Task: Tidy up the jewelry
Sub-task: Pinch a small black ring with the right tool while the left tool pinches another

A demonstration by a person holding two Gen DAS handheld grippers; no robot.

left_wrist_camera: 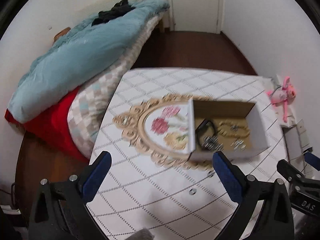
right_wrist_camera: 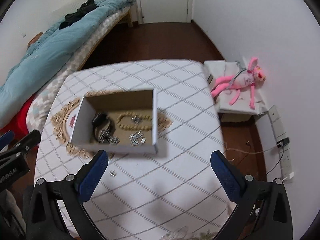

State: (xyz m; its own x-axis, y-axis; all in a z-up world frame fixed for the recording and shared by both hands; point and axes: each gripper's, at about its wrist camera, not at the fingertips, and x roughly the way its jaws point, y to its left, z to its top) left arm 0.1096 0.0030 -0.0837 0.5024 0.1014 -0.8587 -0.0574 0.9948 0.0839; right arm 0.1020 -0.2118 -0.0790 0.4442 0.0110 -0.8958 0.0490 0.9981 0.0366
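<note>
A white cardboard box (left_wrist_camera: 192, 128) (right_wrist_camera: 84, 120) sits on the table's tablecloth (left_wrist_camera: 160, 196) (right_wrist_camera: 180, 120). Inside lie a beaded necklace (left_wrist_camera: 234, 130) (right_wrist_camera: 134, 122), a black band (left_wrist_camera: 204, 130) (right_wrist_camera: 100, 120) and several small silver pieces (left_wrist_camera: 214, 143) (right_wrist_camera: 138, 138). Two small silver pieces (left_wrist_camera: 192, 191) (right_wrist_camera: 113, 173) lie loose on the cloth in front of the box. My left gripper (left_wrist_camera: 162, 160) is open and empty above the cloth near the box. My right gripper (right_wrist_camera: 160, 158) is open and empty just in front of the box.
An ornate floral design (left_wrist_camera: 160, 128) (right_wrist_camera: 62, 124) lies under the box. A bed with a blue duvet (left_wrist_camera: 76, 60) (right_wrist_camera: 50, 48) stands to the left. A pink plush toy (right_wrist_camera: 240, 80) (left_wrist_camera: 282, 94) lies on a white stand at the right. Cables and sockets (right_wrist_camera: 282, 142) line the right wall.
</note>
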